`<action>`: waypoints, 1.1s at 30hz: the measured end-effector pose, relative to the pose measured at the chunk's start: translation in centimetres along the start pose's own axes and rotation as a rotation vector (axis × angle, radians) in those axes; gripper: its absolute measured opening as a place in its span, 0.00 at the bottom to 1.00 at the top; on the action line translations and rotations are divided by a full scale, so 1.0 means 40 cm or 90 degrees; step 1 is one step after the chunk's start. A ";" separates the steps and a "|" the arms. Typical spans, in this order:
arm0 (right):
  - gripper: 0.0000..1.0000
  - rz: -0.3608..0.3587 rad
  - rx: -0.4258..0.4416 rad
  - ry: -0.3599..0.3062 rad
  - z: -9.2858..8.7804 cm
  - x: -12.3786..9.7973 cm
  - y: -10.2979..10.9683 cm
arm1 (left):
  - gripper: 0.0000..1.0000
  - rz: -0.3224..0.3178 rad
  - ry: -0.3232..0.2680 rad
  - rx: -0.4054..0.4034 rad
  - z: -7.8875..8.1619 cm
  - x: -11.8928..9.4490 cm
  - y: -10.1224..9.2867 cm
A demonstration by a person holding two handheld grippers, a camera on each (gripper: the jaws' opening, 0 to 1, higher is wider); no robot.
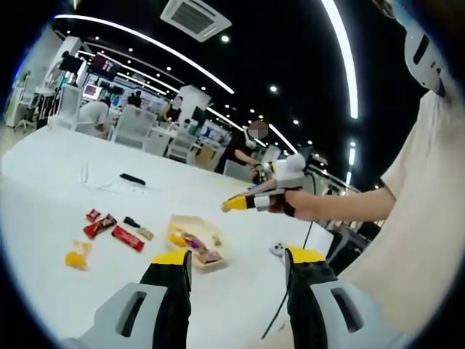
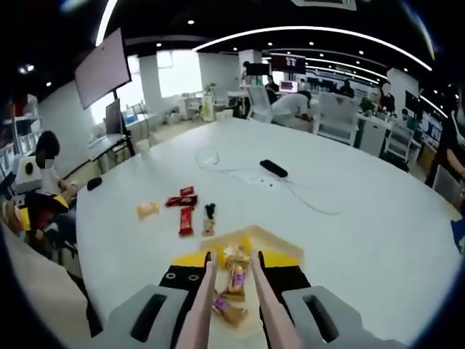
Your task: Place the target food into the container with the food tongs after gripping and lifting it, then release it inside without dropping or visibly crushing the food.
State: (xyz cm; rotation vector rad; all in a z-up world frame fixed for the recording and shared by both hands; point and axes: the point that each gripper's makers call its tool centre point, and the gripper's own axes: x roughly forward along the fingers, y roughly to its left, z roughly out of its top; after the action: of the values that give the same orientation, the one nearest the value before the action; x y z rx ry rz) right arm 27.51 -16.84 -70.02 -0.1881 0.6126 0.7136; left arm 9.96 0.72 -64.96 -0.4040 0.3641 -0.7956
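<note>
The white bench spread wide under both views, with office desks, chairs and seated people well behind it. On it sat the shallow tan container, already holding several wrapped snacks. In the right gripper view the container lay directly ahead of the jaws.

The right gripper was clamped on a pair of pale food tongs, whose two arms ran forward between the jaws and reached over the container. Between the tong tips sat a wrapped snack (gold and purple foil, as far as the fisheye blur allowed); it seemed to be pinched there, though whether it was lifted or resting on the container was unclear. Seen from the left gripper view, the right gripper hovered above the container, held by a person's hand.

The left gripper had its yellow-tipped jaws spread apart with nothing between them, near the container.

Loose on the bench, to one side of the container, lay red wrappers, a small dark piece and a yellow snack. Farther off rested a black remote beside a white cable.
</note>
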 end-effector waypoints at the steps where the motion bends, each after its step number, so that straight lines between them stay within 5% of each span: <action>1: 0.25 0.004 -0.001 0.002 0.000 0.004 0.009 | 0.51 0.001 -0.001 0.000 0.000 -0.001 0.001; 33: 0.26 0.102 -0.079 0.046 0.015 0.119 0.160 | 0.51 0.043 -0.019 -0.016 -0.012 -0.071 0.028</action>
State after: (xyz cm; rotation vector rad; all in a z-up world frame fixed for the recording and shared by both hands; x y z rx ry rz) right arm 26.36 -9.17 -72.06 -0.2823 0.6578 0.9033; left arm 8.60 3.45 -65.44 -0.4245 0.3584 -0.7194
